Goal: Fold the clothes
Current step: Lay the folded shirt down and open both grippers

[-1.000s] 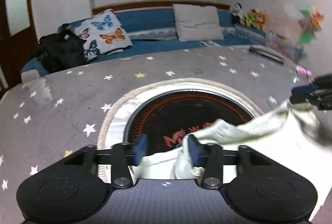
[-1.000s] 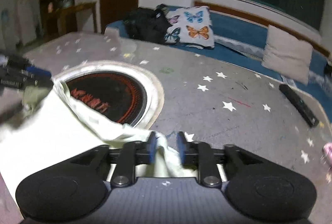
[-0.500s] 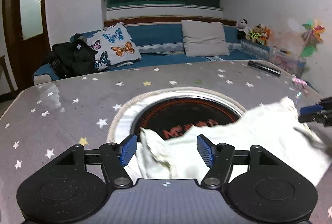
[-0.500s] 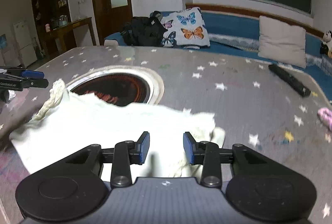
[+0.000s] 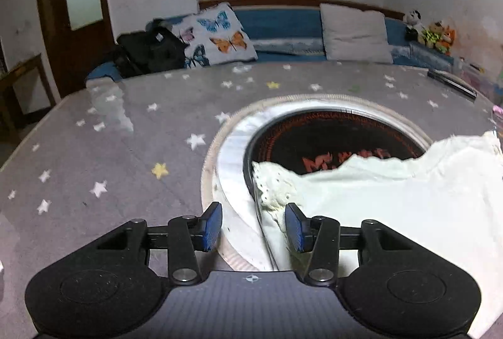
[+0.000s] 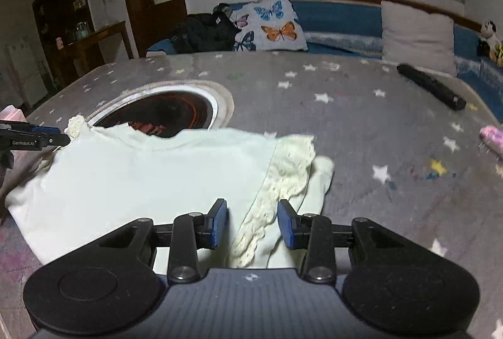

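Observation:
A pale cream top (image 6: 157, 175) with lace trim lies spread flat on the grey star-patterned table (image 6: 361, 125), its far edge over the round cooktop. My right gripper (image 6: 252, 224) is open, and the lace strip (image 6: 283, 178) runs between its blue pads without being pinched. At the garment's other end my left gripper (image 5: 254, 227) is closing, with the lace corner (image 5: 273, 194) just ahead of its right pad; neither pad presses on cloth. From the right wrist view the left gripper (image 6: 59, 136) shows at the far left, beside that corner.
A round black cooktop (image 5: 330, 141) with a pale rim is set into the table. A black remote (image 6: 430, 86) lies at the far right and a pink object (image 6: 492, 134) near the right edge. Behind the table stands a blue sofa with a butterfly pillow (image 5: 220, 37).
Both grippers, shut on the lifted garment a second ago, have let go. The top has dropped and now lies flat. The left jaws spread wide, then narrowed again.

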Demonstrator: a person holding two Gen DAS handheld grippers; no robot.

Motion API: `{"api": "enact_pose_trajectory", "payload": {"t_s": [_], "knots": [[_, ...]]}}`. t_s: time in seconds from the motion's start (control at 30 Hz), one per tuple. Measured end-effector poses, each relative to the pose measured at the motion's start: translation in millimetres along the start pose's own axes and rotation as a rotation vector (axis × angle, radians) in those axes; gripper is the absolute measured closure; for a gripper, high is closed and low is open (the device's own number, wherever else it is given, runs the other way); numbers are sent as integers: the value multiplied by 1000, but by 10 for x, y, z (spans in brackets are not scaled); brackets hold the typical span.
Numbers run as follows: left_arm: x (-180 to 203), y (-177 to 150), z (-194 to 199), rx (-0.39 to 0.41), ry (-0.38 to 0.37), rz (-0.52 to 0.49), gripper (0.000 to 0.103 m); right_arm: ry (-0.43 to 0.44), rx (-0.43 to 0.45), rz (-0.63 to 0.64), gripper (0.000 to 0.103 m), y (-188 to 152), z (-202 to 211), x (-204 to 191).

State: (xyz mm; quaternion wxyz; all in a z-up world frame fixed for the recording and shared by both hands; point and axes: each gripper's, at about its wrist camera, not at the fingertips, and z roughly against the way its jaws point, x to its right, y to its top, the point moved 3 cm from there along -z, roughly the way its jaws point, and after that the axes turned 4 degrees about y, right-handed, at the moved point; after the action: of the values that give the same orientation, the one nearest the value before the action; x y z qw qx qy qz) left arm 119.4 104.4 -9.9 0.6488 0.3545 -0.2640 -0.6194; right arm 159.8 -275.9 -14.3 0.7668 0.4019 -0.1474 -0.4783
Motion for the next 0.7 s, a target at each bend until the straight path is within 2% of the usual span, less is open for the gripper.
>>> {"api": "enact_pose_trajectory", "payload": {"t_s": [0.13,0.23,0.37,0.53,0.7], "knots": [[51,114,98,55,14,3,56,23,28,14,68,177,-80,-80],[155,178,115,83,-10,-36,56,37,30,28,68,279,-210,-140],[235,165,-77,42,-27,-86,59,32,-2,30,68,337,-459,-160],[124,86,-335,-24,-14,-61,61,16,-22,-16,71,311,-578,-20],[142,94,-273,-4,-6,-57,60,3,-14,-42,73,354,-543,26]]}}
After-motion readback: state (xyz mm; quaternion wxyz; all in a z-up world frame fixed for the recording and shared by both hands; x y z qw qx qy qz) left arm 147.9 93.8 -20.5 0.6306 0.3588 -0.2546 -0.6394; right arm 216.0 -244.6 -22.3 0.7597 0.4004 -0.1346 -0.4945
